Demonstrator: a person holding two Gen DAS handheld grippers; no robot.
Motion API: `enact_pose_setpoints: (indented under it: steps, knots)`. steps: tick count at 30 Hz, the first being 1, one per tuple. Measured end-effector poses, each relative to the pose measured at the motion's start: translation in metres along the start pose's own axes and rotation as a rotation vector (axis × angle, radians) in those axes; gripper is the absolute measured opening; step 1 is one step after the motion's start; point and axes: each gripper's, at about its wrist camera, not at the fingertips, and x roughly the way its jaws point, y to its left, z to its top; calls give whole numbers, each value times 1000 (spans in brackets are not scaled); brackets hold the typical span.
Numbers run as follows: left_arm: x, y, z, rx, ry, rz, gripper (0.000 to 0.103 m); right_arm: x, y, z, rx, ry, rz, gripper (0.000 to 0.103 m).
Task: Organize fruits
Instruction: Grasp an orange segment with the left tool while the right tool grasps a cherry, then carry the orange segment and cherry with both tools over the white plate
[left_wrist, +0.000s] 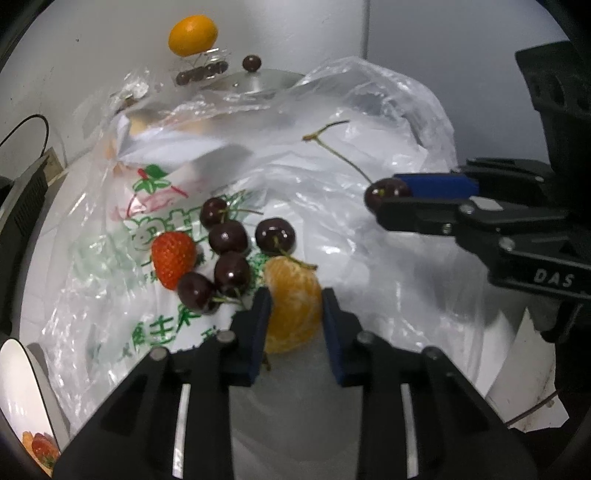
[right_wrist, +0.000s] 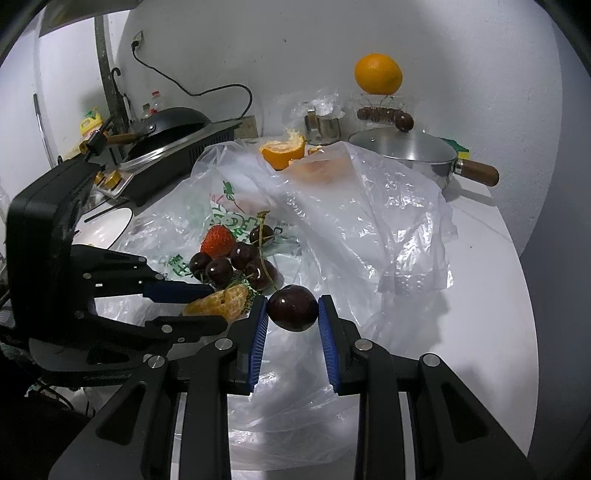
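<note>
My left gripper (left_wrist: 295, 299) is shut on a peeled orange piece (left_wrist: 293, 308) over the clear plastic bag (left_wrist: 332, 206); it also shows in the right wrist view (right_wrist: 218, 301). My right gripper (right_wrist: 292, 308) is shut on a dark cherry (right_wrist: 292, 308), lifted above the bag; the left wrist view shows that cherry (left_wrist: 384, 192) with its long stem. Several cherries (left_wrist: 229, 258) and a strawberry (left_wrist: 173, 258) lie on the bag just left of the left gripper.
A lidded steel pan (right_wrist: 406, 151) with a wooden handle stands at the back, with a whole orange (right_wrist: 377, 74) on a stand behind it. Half an orange peel (right_wrist: 284, 151) lies by the bag. A stove with a wok (right_wrist: 170, 129) is at left, and a white plate (left_wrist: 22, 387) lies beside it.
</note>
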Motion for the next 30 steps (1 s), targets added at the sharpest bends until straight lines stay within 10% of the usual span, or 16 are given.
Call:
enact_pose_setpoints:
  steps: [30]
  knots:
    - [-100,15,-33,-41,-149,18,29,-29,80,14,-94,-49,-5,29]
